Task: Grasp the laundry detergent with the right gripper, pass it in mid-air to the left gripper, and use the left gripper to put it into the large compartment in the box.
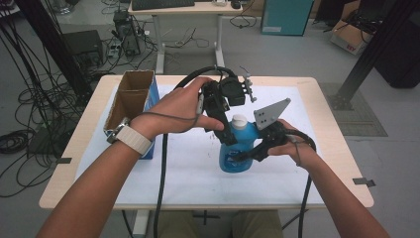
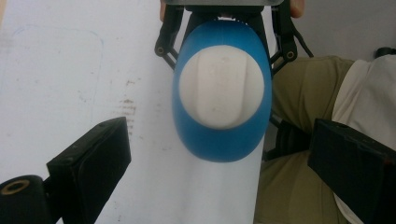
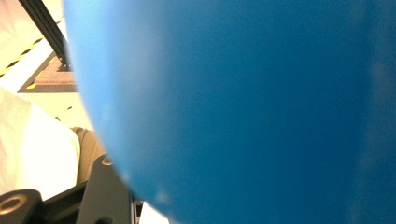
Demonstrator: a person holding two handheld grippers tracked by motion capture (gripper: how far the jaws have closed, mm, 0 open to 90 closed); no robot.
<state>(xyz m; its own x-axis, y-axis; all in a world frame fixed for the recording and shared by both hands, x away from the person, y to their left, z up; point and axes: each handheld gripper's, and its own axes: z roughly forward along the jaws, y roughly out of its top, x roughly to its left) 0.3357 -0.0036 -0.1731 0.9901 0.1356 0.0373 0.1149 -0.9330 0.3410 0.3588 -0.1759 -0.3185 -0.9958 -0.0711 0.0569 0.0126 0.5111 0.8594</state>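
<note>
A: Blue bottle [image 1: 236,148], white cap [image 1: 239,120] on top, upright on the white sheet [image 1: 188,173] covering the counter [image 1: 327,148]; slightly toward 3 o'clock of the sheet's centre in the high view.

B: Right hand-held gripper [image 1: 250,152], approaching from 3 o'clock, clamped on the bottle's body, low on the label side. Grey three-cornered plate [image 1: 270,113] above it, just at 2 o'clock of the cap. In the right gripper view, blue wall of the bottle [image 3: 243,107] pressed close against the lens, one black jaw rising at 7 o'clock.

A: Left hand-held gripper [image 1: 225,133], descending from 11 o'clock, tilted down beside the bottle's neck. In the left gripper view, jaws spread wide, one at 8 o'clock and one at 4 o'clock, nothing between the pads [image 2: 100,154]; cap [image 2: 222,88] and blue shoulder [image 2: 219,140] seen from above, beyond the jaws at 12 o'clock. No contact between these jaws and the bottle.

B: Same view, at 12 o'clock behind the bottle: black linkage of the right hand-held gripper [image 2: 224,14] straddling the body on both sides.

A: Cardboard box [image 1: 130,99], open at the top, blue on its side, at 9 o'clock of the bottle, well apart, near the counter's edge. Left wrist with a pale watch band [image 1: 133,139] just in front of the box.

B: Black cable [image 1: 161,178] trailing from the left hand-held gripper toward 6 o'clock across the sheet.
</note>
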